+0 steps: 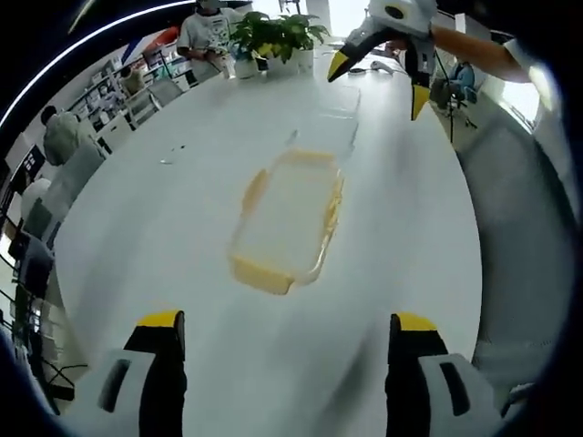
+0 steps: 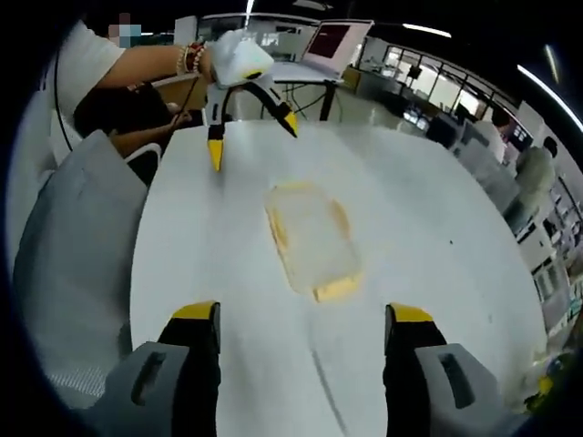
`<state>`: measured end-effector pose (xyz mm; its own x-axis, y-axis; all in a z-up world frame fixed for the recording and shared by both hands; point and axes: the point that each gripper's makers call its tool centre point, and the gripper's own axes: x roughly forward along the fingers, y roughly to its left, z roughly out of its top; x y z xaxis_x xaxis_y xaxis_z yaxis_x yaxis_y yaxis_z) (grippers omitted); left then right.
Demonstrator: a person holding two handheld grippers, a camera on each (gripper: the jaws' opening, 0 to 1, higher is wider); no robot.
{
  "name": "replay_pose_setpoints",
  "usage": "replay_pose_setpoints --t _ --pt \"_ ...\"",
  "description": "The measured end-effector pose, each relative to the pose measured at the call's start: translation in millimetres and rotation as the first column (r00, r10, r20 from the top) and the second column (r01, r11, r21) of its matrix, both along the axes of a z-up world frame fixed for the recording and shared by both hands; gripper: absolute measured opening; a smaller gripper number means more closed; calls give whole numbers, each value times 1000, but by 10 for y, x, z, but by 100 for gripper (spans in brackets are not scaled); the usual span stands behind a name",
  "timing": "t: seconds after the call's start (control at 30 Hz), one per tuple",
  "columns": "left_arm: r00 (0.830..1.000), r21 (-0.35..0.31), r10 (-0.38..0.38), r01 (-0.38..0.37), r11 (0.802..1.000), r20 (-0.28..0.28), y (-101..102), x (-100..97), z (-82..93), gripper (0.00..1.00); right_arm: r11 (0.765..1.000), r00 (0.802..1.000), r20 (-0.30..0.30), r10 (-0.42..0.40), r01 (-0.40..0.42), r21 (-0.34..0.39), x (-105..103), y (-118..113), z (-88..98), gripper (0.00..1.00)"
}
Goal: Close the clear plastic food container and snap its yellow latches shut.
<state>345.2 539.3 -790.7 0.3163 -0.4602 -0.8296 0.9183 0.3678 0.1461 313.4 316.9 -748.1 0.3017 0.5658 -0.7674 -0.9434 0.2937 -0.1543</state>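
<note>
Container [image 1: 287, 218] lengthwise between both open tongs

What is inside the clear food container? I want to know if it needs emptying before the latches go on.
Through the clear walls of the container, sitting on the white table, no contents show. Its yellow latches hide the edges behind them.

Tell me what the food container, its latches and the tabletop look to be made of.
Container: clear plastic, glossy; the white table shows through its walls and lid. Latches: opaque yellow plastic, apparently, smooth; blur hides detail. Tabletop: white, smooth, faintly glossy, probably laminate or painted board; no grain is visible, so this remains a guess.
</note>
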Motion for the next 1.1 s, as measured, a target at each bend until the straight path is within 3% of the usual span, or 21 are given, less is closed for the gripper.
replay_pose_setpoints --t 0.23,0.7,0.93,1.1 --pt "997 34 -70 71 997 -34 -33 115 -102 87 998 999 -19 42 -43 -44 154 30 -110 70" --pt "993 83 -99 105 991 -71 -86 378 -345 85 993 994 -74 83 -88 -81 454 105 -383 68" --pt "987 79 -129 137 987 -99 -149 408 -419 83 989 990 -104 99 -109 -96 522 97 -531 66" --pt "979 37 -156 162 986 -128 -256 422 -463 74 988 987 -121 106 -118 -97 595 116 -590 64"
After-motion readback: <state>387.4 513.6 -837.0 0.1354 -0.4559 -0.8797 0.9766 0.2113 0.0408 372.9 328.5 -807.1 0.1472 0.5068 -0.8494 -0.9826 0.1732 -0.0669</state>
